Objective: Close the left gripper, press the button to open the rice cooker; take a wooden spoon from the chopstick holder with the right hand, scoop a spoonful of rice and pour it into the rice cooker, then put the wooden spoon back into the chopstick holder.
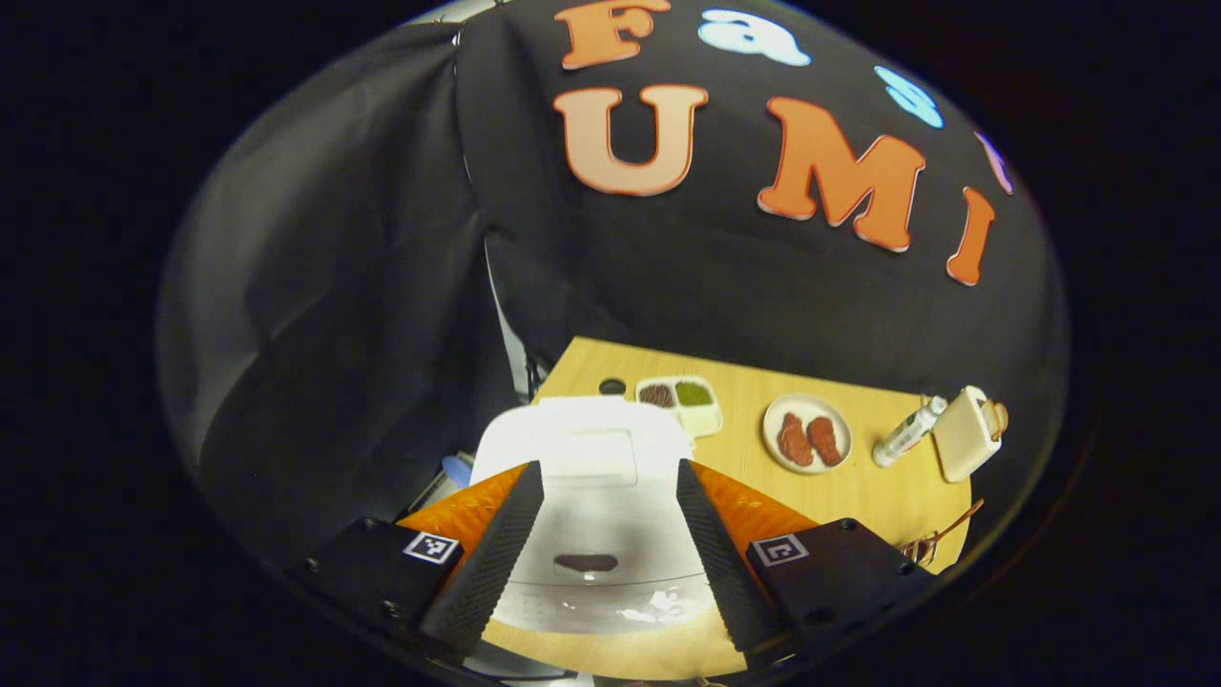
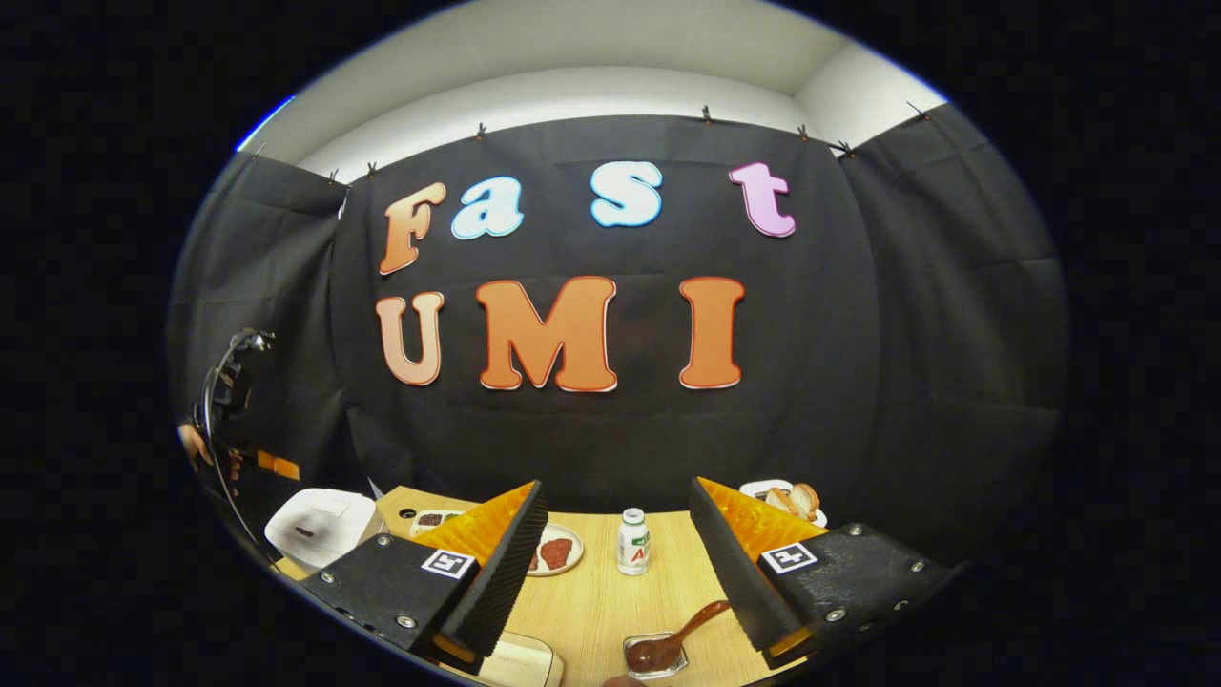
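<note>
Left gripper hovers over the white rice cooker, jaws spread wide, nothing between them. Cooker lid down; the dark button on its near face sits between the two fingers, untouched. Cooker stands at the left end of the wooden tabletop.

Beyond the cooker: a divided tray with dark, green and pale fillings, then a round plate with two reddish pieces, a small white bottle lying tilted, and a cream-coloured chopstick holder at the far right. A wooden spoon handle pokes in at the near right edge.

Right gripper is held above the tabletop's near side, jaws likewise wide apart and empty. Below and between its fingers, a wooden spoon rests with its bowl in a small clear dish. The white bottle stands farther off, the plate to its left, the rice cooker at far left. A white plate with bread shows behind the right finger.
</note>
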Demonstrator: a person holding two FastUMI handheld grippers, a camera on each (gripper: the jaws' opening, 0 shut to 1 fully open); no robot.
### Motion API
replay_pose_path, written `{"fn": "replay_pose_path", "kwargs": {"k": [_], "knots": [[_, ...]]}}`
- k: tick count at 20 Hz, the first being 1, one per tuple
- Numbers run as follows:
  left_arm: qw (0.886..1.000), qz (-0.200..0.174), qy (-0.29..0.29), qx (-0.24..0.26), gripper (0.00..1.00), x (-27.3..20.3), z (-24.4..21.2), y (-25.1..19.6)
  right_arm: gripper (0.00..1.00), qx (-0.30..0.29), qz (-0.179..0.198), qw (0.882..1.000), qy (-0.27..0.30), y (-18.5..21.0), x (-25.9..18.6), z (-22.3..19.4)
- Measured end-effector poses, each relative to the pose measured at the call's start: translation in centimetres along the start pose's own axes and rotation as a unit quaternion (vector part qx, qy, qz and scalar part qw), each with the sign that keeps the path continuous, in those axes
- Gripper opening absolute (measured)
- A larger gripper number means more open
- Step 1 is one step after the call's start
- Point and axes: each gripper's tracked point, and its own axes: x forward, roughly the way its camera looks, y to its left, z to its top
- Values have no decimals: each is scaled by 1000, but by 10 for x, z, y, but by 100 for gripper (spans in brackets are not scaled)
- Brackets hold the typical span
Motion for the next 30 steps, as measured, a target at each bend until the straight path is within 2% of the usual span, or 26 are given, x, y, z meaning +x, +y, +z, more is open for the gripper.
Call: {"fn": "replay_pose_path", "kwargs": {"k": [3,4,5,6,7,8,9,10,13,14,21,23,24,25,30], "knots": [[994,-16,-109,10,100,-39,43,-3,94,-14,29,999,-23,29,7,17],[990,-20,-139,14,96,-51,51,-4,94,-18,39,999,-32,37,9,23],[986,-23,-165,19,95,-62,57,-4,99,-21,45,998,-39,44,11,28],[982,-26,-187,23,99,-75,64,-5,94,-24,51,997,-47,50,13,34],[977,-28,-208,26,95,-84,71,-8,94,-27,55,997,-54,56,15,38],[973,-30,-226,31,95,-92,75,-10,94,-27,58,996,-63,62,16,43],[971,-27,-233,41,99,-96,74,-14,94,-26,63,995,-72,69,16,48],[969,-24,-243,48,95,-100,70,-14,96,-25,69,994,-81,75,16,51],[961,-20,-272,54,95,-111,66,-23,94,-22,73,993,-91,84,17,52],[957,-26,-283,55,100,-116,65,-28,94,-22,74,993,-91,86,15,48],[946,-38,-316,55,100,-128,64,-43,94,-26,67,994,-87,86,13,36],[948,-39,-313,55,98,-129,62,-46,94,-20,64,994,-82,85,13,34],[947,-46,-314,55,99,-131,62,-51,89,-13,62,995,-78,85,14,34],[946,-49,-314,56,99,-132,62,-54,94,-7,64,995,-81,84,13,36],[942,-55,-327,54,98,-143,73,-56,94,-19,52,994,-94,77,7,46]]}}
